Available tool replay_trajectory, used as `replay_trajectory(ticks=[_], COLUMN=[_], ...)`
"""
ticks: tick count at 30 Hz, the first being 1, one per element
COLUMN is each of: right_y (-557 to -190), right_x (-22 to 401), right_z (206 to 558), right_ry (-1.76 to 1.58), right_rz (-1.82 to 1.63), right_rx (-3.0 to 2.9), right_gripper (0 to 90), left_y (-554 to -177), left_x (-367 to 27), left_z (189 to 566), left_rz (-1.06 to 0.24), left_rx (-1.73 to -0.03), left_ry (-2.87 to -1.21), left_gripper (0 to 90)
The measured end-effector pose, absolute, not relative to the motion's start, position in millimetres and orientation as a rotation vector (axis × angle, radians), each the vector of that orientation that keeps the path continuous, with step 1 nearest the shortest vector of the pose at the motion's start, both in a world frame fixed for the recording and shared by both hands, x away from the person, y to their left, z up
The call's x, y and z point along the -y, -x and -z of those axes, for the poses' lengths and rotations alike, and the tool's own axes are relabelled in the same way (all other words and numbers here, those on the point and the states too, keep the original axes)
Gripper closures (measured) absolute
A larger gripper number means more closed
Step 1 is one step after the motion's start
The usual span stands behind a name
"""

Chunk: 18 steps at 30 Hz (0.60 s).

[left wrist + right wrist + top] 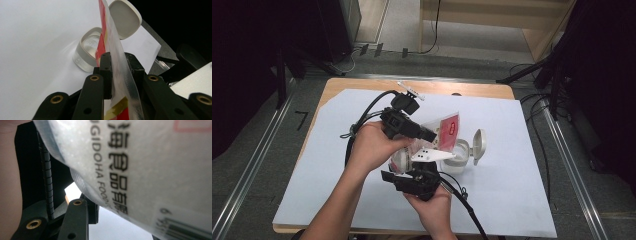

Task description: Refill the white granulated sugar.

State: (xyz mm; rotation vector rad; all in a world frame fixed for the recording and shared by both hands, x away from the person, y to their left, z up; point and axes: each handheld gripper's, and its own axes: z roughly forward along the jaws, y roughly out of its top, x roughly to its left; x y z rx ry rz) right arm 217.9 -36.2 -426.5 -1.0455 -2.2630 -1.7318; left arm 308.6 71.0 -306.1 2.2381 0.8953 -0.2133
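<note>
I have a clear plastic packet [446,131] between my two grippers, held up off the counter [512,165], which is covered by a white sheet. The packet is see-through film with a red printed panel and a yellow stripe on one face; in the right gripper view its other face shows white grainy contents behind dark printed lettering and a barcode at the lower right. My left gripper [117,72] is clenched on the packet's sealed edge: in the left gripper view both fingers [105,72] press flat on the film from either side, and the packet runs edge-on straight away from them, its long axis in line with the fingers and rising toward the top of that view. Just beyond the fingertips, below the packet, stands a small clear container [87,53] with a pale rim, its rounded lid [125,17] swung open and standing up behind it. In the high view the packet slopes up and to the right from the left gripper [428,135], the red panel facing the camera, above the container [459,157]. The right gripper [419,172] sits under the packet's lower end; the film lies close over its fingers [75,220], but I cannot tell whether they pinch it
</note>
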Motion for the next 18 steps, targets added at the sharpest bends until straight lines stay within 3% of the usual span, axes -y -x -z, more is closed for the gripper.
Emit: replay_trajectory(ticks=[18], right_y=[-218.9], right_x=[35.8], right_z=[427.5], right_ry=[1.034], right_rz=[1.752], right_rx=[2.259], right_gripper=[62.8], left_y=[-305.9], left_x=[-68.7], left_z=[305.3], left_rz=[0.184], left_rx=[-0.893], left_ry=[-2.240], left_gripper=[79.2])
